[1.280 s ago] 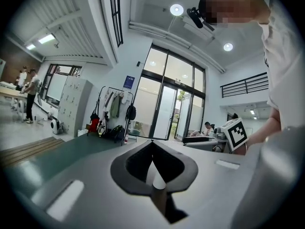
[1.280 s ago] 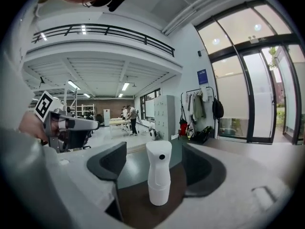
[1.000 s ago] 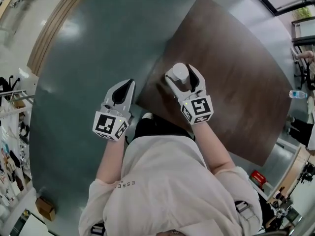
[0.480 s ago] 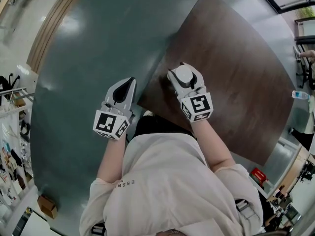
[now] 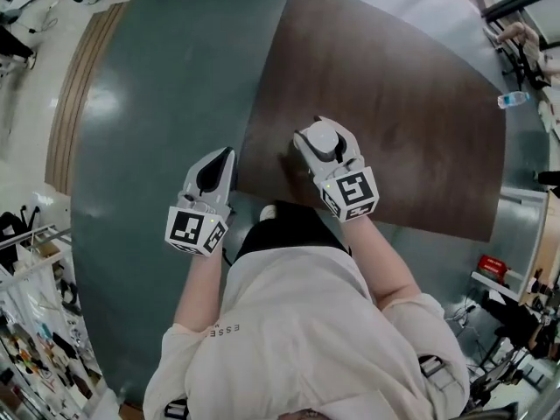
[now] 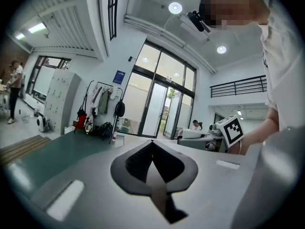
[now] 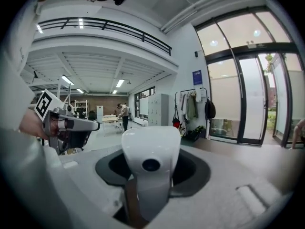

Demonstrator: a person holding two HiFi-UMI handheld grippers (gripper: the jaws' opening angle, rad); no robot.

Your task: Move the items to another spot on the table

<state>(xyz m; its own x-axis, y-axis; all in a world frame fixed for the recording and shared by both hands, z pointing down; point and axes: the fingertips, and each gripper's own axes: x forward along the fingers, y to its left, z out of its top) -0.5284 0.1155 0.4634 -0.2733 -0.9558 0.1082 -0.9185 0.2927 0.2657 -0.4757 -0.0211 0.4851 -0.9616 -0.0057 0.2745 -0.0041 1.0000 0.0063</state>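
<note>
white item (image 7: 151, 149) held by right hand-held gripper (image 5: 323, 131), jaws just closed; left hand-held gripper (image 5: 221, 157) jaws together.

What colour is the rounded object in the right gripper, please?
The rounded object is white, clearest in right gripper view.

The white item (image 7: 152, 147) bears one dark dot, the table (image 5: 411, 103) at upper right is dark brown, the floor (image 5: 166, 77) grey-green.

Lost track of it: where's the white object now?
Head view, centre: the right gripper has just closed on the white object, by the table's near-left corner.
</note>
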